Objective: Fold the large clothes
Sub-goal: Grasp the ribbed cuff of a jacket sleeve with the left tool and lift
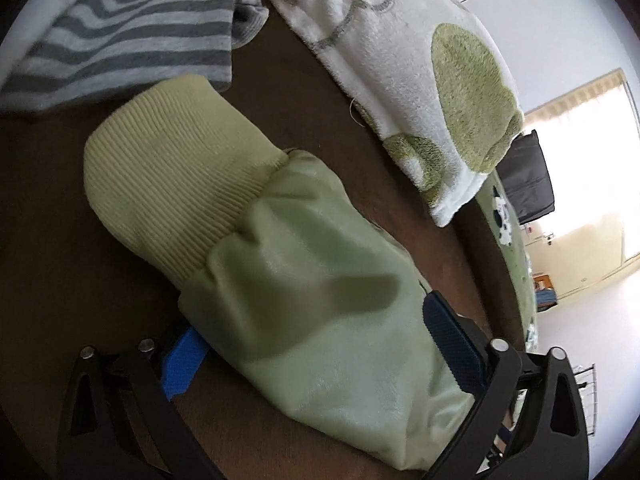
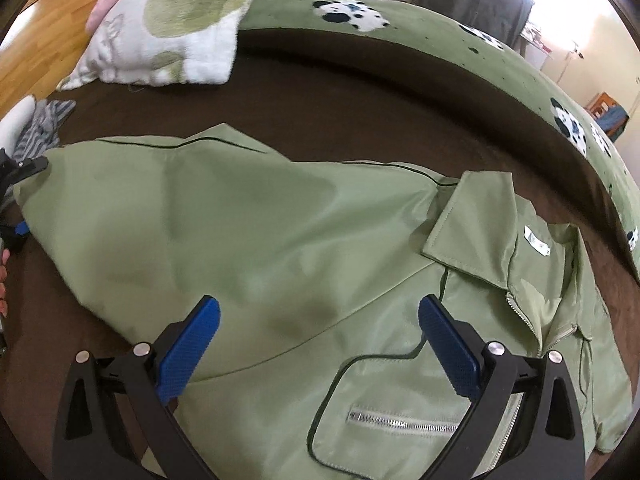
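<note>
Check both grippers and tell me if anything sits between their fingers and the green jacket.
Nothing visible does. The left gripper stands wide open astride the jacket sleeve just below its ribbed cuff. The right gripper hangs open over the green jacket beside the collar. The striped garment and the patterned pillow lie apart.

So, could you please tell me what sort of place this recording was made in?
Most likely a bedroom at home. A light green zip-up jacket lies on a dark brown bed sheet, beside a green blanket with black-and-white animal patches and a white fleece blanket with green spots; wooden flooring shows beyond.
</note>
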`<state>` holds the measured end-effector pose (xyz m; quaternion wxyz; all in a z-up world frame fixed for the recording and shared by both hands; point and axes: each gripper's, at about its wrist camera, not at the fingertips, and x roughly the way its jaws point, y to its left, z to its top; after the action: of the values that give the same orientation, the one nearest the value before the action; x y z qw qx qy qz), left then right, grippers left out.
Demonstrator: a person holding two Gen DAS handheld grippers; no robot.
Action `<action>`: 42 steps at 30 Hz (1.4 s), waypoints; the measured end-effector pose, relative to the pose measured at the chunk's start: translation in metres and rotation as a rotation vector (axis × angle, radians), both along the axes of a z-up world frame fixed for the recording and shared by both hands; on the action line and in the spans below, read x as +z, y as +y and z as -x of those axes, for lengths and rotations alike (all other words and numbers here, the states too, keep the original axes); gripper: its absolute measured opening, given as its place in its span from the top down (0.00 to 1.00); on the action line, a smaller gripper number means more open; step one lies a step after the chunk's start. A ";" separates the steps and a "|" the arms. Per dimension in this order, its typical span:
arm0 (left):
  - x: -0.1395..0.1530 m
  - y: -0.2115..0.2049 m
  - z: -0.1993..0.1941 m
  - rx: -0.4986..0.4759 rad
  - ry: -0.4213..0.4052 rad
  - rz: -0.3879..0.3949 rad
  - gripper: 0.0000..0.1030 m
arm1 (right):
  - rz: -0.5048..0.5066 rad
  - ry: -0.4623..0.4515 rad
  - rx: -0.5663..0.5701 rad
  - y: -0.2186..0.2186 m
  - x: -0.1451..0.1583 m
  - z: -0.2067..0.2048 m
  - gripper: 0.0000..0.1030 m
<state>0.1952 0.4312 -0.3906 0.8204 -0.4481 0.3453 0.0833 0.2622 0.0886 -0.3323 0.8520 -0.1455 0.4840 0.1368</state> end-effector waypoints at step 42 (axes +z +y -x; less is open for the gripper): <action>0.290 -0.275 0.008 -0.533 -0.504 -0.482 0.92 | -0.022 -0.036 -0.182 -0.120 0.058 0.017 0.12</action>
<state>0.1871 0.1560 -0.1009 0.9529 -0.1457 0.2087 -0.1649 0.2450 -0.0311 -0.2746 0.8709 -0.0939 0.4784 0.0615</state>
